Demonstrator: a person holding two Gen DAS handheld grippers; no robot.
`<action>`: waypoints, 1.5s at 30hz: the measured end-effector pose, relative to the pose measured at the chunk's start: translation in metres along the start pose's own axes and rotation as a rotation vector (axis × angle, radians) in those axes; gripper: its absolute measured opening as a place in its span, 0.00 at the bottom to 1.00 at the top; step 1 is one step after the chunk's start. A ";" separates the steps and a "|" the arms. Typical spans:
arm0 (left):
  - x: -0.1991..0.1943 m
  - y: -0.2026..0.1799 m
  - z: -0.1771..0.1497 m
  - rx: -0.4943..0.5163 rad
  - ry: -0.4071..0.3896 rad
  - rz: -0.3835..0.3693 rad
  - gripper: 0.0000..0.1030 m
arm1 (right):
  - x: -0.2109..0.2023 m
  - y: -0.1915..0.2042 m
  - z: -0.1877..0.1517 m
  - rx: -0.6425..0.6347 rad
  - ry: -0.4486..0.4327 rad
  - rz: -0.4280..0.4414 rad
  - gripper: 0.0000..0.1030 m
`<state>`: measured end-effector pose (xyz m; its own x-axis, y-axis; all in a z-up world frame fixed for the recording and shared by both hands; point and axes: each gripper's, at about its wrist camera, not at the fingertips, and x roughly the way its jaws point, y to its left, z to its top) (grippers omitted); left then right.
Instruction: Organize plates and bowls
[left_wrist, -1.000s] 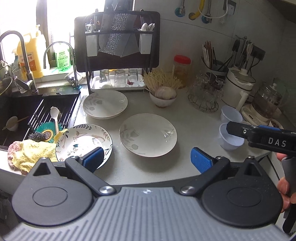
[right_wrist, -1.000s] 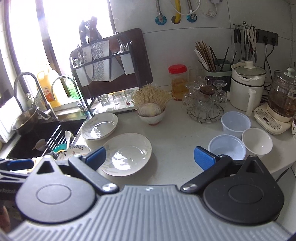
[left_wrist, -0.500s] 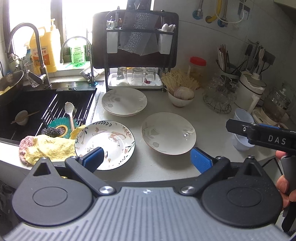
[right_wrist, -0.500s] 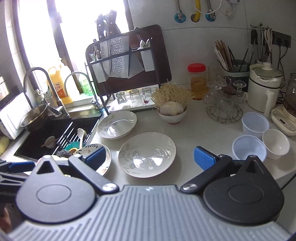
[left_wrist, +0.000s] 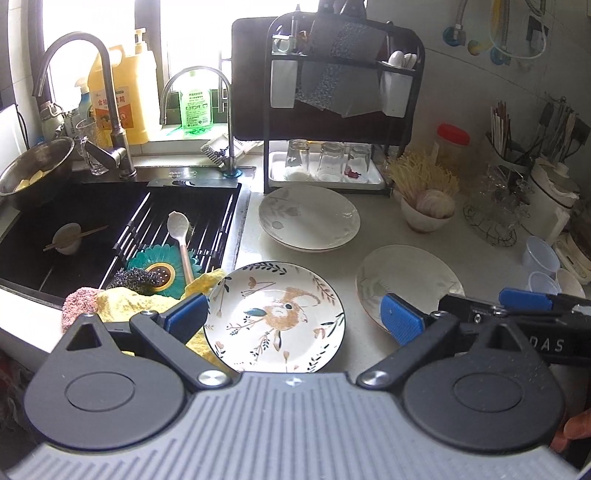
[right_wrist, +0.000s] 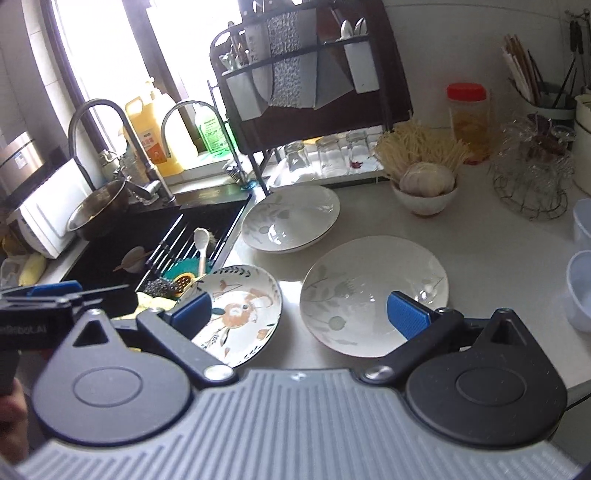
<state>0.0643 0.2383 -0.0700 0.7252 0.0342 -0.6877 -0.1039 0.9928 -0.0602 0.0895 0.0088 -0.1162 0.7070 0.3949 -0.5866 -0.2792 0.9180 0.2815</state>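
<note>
We see three round plates lying flat, face up, on the counter (left_wrist: 480, 266) beside the sink (left_wrist: 92, 218): patterned plate (left_wrist: 275, 315) nearest, white plate (left_wrist: 410, 280) right, deep plate (left_wrist: 308, 218) behind. Our left gripper (left_wrist: 293, 315) and right gripper (right_wrist: 301, 310) hover level above them, jaws spread wide, holding nothing.

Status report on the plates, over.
Both claws open, empty: left claw, right claw. Patterned plate nearest, overlapping yellow cloth. Two white plates apart, unstacked.
</note>
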 end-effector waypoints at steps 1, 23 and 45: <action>0.007 0.006 0.001 -0.006 0.008 0.001 0.98 | 0.006 0.002 -0.002 0.001 0.015 0.009 1.00; 0.144 0.101 -0.006 -0.139 0.262 -0.055 0.97 | 0.106 -0.003 -0.028 0.273 0.336 0.092 0.79; 0.210 0.145 -0.010 -0.300 0.361 -0.167 0.48 | 0.172 0.015 -0.027 0.278 0.433 0.049 0.28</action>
<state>0.1949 0.3883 -0.2303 0.4725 -0.2174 -0.8541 -0.2362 0.9024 -0.3603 0.1887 0.0916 -0.2334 0.3474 0.4695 -0.8117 -0.0803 0.8774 0.4731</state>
